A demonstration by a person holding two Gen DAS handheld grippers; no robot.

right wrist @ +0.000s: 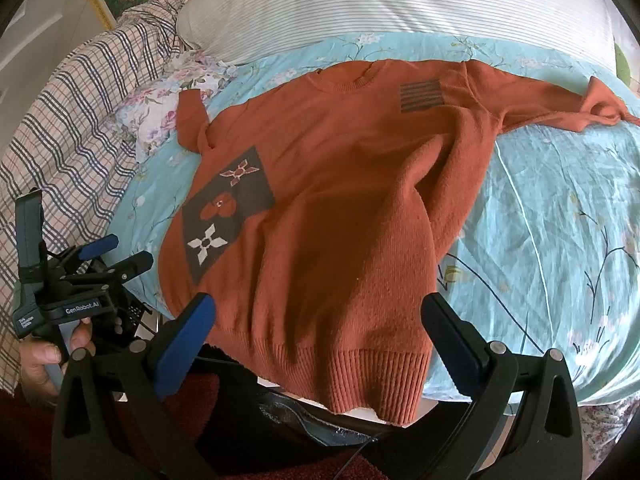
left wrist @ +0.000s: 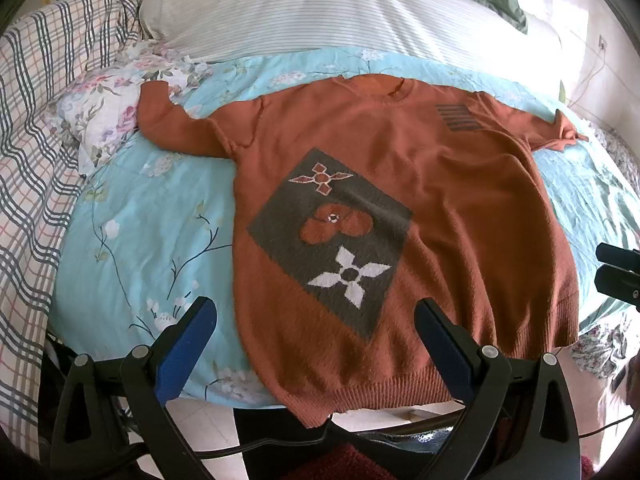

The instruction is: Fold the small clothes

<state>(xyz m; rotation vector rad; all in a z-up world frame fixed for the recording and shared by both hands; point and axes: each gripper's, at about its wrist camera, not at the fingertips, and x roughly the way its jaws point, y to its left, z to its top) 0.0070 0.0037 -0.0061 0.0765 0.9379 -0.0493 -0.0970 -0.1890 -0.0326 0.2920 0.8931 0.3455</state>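
A rust-orange knit sweater [left wrist: 460, 208] lies face up and spread flat on the bed, also in the right wrist view [right wrist: 340, 208]. It has a grey diamond patch with flowers [left wrist: 332, 236] and a striped grey chest patch [right wrist: 422, 96]. Both sleeves stretch outward. Its ribbed hem [right wrist: 372, 376] hangs slightly over the bed's near edge. My left gripper [left wrist: 316, 320] is open and empty above the hem's left part. My right gripper [right wrist: 318, 316] is open and empty above the hem's right part.
The sweater rests on a light blue floral quilt [left wrist: 140, 220]. A white striped pillow [left wrist: 312, 8] lies behind it. A plaid blanket [left wrist: 36, 140] is bunched at the left, beside a floral cloth [left wrist: 100, 112]. Floor shows below the bed edge.
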